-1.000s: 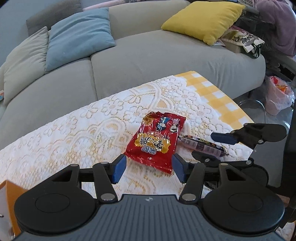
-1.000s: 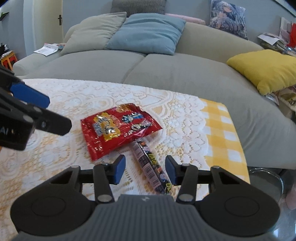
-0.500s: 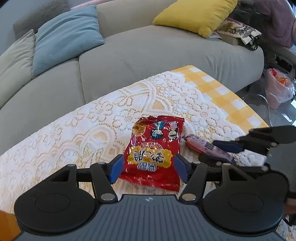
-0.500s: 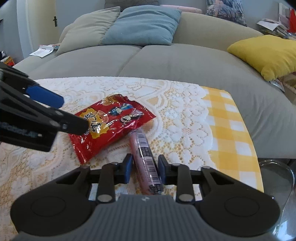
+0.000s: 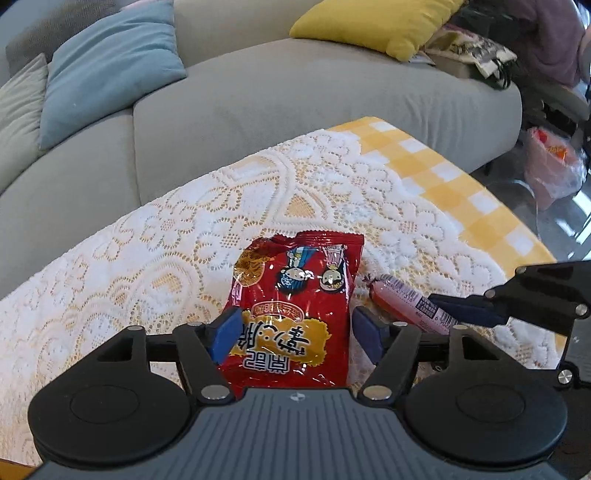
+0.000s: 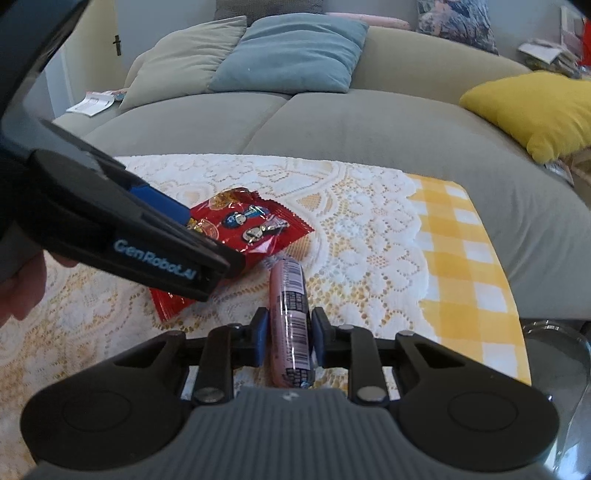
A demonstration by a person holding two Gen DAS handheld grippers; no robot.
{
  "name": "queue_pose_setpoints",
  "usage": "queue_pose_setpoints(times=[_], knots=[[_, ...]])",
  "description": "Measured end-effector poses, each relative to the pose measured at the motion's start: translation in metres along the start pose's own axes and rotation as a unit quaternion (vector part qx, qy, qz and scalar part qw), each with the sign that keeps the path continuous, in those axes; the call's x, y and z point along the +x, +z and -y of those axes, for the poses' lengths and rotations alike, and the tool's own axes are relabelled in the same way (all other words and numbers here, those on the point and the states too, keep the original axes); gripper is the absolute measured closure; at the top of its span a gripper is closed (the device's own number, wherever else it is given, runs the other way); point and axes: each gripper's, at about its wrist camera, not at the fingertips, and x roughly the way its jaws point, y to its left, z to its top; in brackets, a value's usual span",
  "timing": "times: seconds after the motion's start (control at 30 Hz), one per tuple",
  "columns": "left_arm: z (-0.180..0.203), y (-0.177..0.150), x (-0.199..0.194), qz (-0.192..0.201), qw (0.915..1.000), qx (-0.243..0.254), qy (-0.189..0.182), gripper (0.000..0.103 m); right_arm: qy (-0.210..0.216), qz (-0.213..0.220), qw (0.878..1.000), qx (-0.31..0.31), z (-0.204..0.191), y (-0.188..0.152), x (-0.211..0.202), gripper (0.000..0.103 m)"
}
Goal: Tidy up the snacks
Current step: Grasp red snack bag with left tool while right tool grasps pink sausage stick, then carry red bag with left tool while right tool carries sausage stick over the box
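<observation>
On the lace-covered table point(image 5: 155, 258), seen through the left wrist camera, a red snack packet point(image 5: 295, 314) is lying flat, its near half framed by the left gripper point(image 5: 295, 334). Its jaws are being opened, one blue pad to each side of the packet, and neither pad is seen pressing on it. Just right of the packet, a pink sausage stick point(image 5: 410, 306) is shown with its near end caught by the right gripper point(image 5: 456, 315), which comes in from the right edge. A grey sofa point(image 5: 295, 103) fills the far side, a blue cushion point(image 5: 110, 62) at far left and a yellow cushion point(image 5: 376, 22) at far right.

Over to the right wrist view: the sausage stick point(image 6: 290, 317) is clamped between the narrow jaws of the right gripper point(image 6: 289, 341), pads tight on both sides, its far tip over the lace. Only here is that grip shown head-on. The red packet point(image 6: 255, 232) is partly hidden behind the left gripper's black body, and the checked yellow cloth point(image 6: 469, 266) is seen at right.
</observation>
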Motion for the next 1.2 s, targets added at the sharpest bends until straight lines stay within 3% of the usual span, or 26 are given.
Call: queue_pose_setpoints(times=[0.07,0.33,0.47,0.6,0.67,0.9,1.13,1.2], knots=[[0.008,-0.002,0.002,-0.002,0.9997,0.023,0.009,0.016,0.0,0.0,1.0,0.0,0.0,0.0,0.0,0.08],[0.006,0.001,0.014,-0.022,0.9987,0.041,0.018,0.011,0.022,-0.005,1.0,-0.004,0.008,0.0,-0.001,0.08],[0.005,0.004,0.016,-0.025,0.9985,0.045,0.018,0.011,0.048,-0.011,0.998,0.039,0.024,0.003,0.0,0.081],[0.011,0.006,0.015,-0.025,0.9967,0.051,0.059,0.034,0.048,-0.011,0.998,0.036,0.023,0.003,0.001,0.081],[0.014,0.006,0.013,-0.026,0.9958,0.057,0.066,0.04,0.045,-0.009,0.999,0.028,0.02,0.002,0.001,0.081],[0.027,0.004,0.002,-0.02,0.986,0.1,0.131,0.049,0.042,-0.011,0.999,0.019,0.02,0.001,0.003,0.081],[0.026,0.002,-0.032,-0.021,0.9876,0.063,0.143,0.056,0.053,-0.022,0.998,0.018,0.016,0.005,0.001,0.082],[0.026,-0.002,-0.046,-0.019,0.9884,0.044,0.144,0.065,0.057,-0.022,0.998,0.013,0.012,0.004,-0.002,0.082]])
